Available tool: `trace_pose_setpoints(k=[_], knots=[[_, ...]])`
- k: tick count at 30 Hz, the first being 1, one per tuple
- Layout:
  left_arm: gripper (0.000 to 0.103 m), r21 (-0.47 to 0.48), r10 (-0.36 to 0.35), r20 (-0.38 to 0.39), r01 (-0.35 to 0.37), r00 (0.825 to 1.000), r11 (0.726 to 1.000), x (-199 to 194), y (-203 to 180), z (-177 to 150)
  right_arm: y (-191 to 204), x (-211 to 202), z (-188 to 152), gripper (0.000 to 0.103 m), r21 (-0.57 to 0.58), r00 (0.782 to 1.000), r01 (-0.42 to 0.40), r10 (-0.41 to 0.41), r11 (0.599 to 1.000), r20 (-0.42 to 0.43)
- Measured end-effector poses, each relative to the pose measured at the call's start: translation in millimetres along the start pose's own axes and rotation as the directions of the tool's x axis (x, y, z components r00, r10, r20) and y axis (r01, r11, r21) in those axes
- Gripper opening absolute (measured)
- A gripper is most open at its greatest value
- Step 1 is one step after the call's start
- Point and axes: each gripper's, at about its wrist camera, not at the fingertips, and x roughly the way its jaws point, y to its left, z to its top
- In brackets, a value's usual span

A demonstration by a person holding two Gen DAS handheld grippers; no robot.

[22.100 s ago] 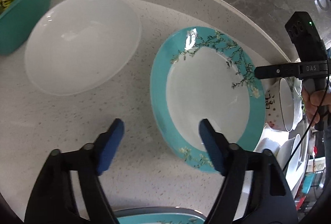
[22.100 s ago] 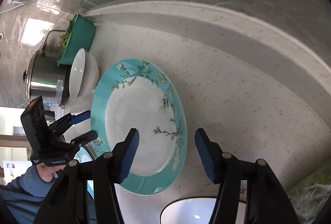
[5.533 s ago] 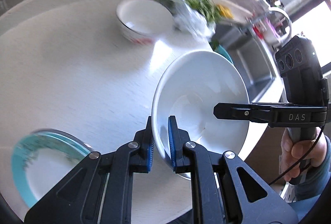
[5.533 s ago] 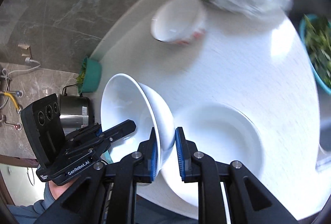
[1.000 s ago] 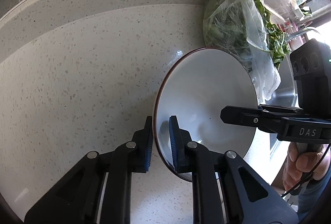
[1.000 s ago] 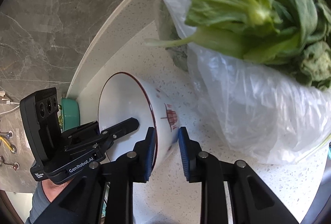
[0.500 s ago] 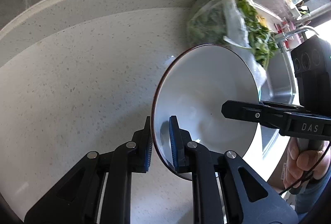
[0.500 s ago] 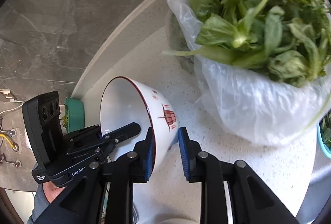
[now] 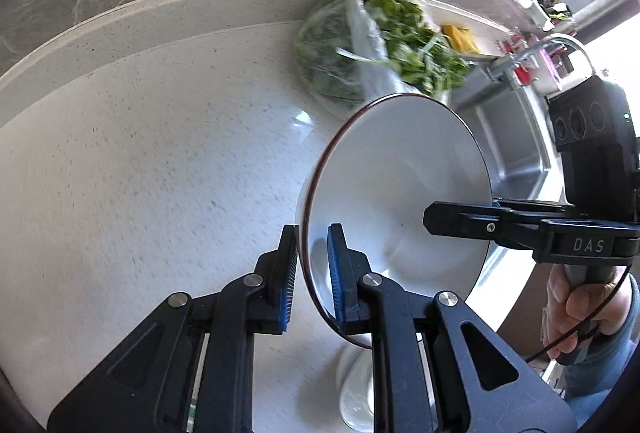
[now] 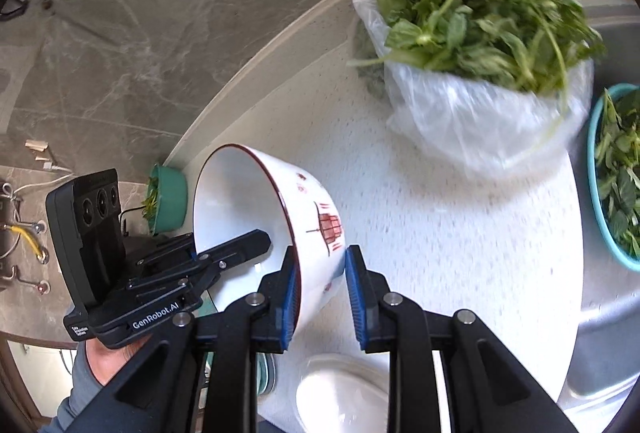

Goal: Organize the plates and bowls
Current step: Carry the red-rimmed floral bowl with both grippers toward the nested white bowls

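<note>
While the red-rimmed bowl (image 10: 256,217) hangs tilted on its side above the pale speckled counter (image 9: 140,153), it is held from two sides at once; the left gripper (image 9: 313,265) is clamped on the near rim, one blue pad inside and one outside, and the right gripper (image 10: 318,283) pinches the opposite wall just below the red lantern mark. Directly beneath, at the near edge of the counter, sits a plain white bowl (image 10: 340,389), which I judge to be the stack the carried bowl is headed for; teal plates (image 10: 266,369) show just beside it, mostly hidden by the right gripper's arms. Further off stand a plastic bag of leafy greens (image 10: 480,73), a teal basin of greens (image 10: 616,185) and the steel sink (image 9: 516,153).

The risks, as I read them: a glazed rim pinched on narrow pads could slip if either grip eases before the bowl is seated; two grippers moving out of step could twist it loose; lowering it still tilted could knock rim against rim and chip, or nudge the white bowl toward the counter edge.
</note>
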Motion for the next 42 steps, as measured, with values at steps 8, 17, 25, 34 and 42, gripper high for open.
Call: trace_pose_setpoints(k=[8, 17, 25, 34, 42], knots=[[0.013, 0.031, -0.017, 0.019, 0.016, 1.000, 0.999, -22, -36, -48, -5, -30, -50, 0.026, 0.002, 1.000, -0.014, 0.014, 1.000, 0.008], [0.013, 0.050, -0.031, 0.000, 0.031, 1.000, 0.998, -29, -55, -101, -9, -38, -97, 0.026, 0.016, 1.000, -0.009, 0.010, 1.000, -0.013], [0.013, 0.051, -0.034, -0.063, 0.037, 0.997, 0.998, -7, -65, -142, -23, -33, -134, 0.026, 0.046, 0.998, 0.020, -0.017, 0.999, -0.053], [0.013, 0.068, -0.011, -0.092, 0.017, 0.996, 0.998, 9, -72, -165, -30, -33, -144, 0.026, 0.055, 0.997, 0.047, -0.043, 0.997, -0.067], [0.013, 0.073, 0.010, -0.095, -0.003, 0.995, 0.997, 27, -76, -162, -27, -24, -145, 0.025, 0.026, 0.994, 0.090, -0.088, 0.996, -0.070]])
